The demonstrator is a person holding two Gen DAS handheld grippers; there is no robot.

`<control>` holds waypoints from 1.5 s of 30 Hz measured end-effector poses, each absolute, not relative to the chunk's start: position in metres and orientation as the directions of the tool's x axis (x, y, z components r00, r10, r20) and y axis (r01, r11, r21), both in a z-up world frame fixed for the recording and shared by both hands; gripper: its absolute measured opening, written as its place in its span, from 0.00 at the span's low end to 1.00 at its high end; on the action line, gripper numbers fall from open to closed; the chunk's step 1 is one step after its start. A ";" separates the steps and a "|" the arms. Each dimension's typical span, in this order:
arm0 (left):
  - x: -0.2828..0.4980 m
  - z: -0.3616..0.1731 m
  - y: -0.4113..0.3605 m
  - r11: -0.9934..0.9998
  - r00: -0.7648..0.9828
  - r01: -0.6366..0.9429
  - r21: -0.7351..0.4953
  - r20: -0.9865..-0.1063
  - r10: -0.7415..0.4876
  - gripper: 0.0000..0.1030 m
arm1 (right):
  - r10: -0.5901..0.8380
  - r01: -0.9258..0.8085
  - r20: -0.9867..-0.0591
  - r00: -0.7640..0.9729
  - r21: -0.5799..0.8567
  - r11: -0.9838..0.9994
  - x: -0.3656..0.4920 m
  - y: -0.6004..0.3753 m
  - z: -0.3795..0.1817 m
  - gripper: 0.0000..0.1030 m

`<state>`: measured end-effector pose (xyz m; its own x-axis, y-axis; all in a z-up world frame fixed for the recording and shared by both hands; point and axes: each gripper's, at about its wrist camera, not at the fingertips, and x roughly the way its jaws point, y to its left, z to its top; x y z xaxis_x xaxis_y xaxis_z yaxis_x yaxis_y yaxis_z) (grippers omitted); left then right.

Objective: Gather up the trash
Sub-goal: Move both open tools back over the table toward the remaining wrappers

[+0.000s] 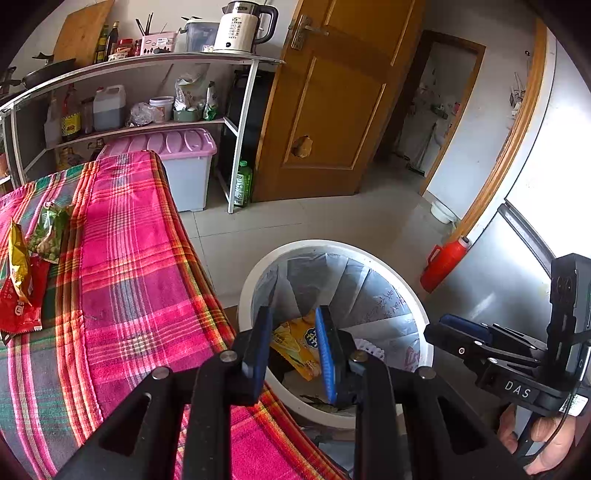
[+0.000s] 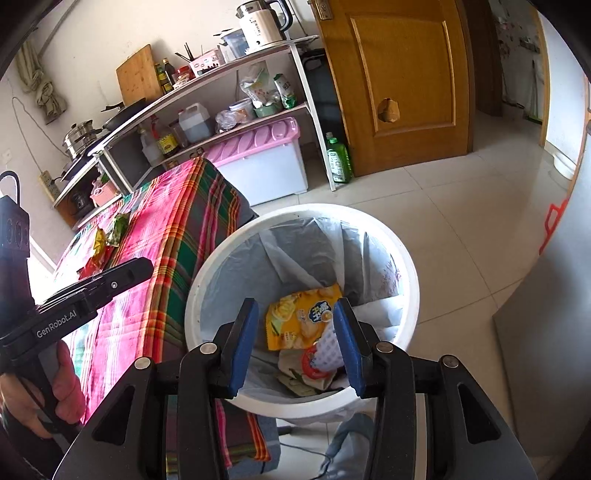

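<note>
A white trash bin [image 1: 424, 306] [image 2: 410, 258] with a grey liner stands on the floor beside the table. A yellow snack bag [image 2: 299, 321] [image 1: 295, 343] and other wrappers lie inside it. My left gripper [image 1: 293, 350] is open and empty over the bin's near rim. My right gripper [image 2: 295, 343] is open and empty above the bin. It also shows in the left wrist view [image 1: 465, 328]. On the plaid tablecloth [image 1: 129, 266] lie a green wrapper [image 1: 50, 232] [image 2: 118, 227], a yellow wrapper [image 1: 18, 262] [image 2: 99, 240] and a red wrapper [image 1: 20, 306].
A shelf rack [image 1: 243, 122] with bottles, jars and a kettle [image 1: 240, 27] stands behind the table. A pink-lidded storage box [image 1: 184, 162], a green bottle [image 1: 242, 182], a red thermos [image 1: 443, 262] and a wooden door [image 1: 332, 110] are around the tiled floor.
</note>
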<state>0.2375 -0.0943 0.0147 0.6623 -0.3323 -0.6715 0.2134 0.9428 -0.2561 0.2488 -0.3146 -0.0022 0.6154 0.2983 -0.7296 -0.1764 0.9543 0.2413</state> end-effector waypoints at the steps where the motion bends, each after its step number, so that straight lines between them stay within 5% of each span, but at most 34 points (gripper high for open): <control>1: 0.235 0.016 -0.092 0.943 0.665 0.212 -0.258 -0.669 -0.332 0.25 | 0.298 -0.180 -0.728 0.617 0.239 0.954 0.247 -0.313 0.000 0.42; 45: 0.134 0.031 0.066 0.963 0.796 -0.049 -0.266 -0.592 -0.123 0.26 | 0.507 -0.503 -0.664 0.550 0.221 0.835 0.216 -0.173 0.035 0.42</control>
<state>0.1338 0.0663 0.0313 0.7965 -0.1232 -0.5920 -0.0490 0.9627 -0.2662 0.2155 -0.1728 0.0347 0.5498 0.5068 -0.6640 -0.5032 0.8354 0.2209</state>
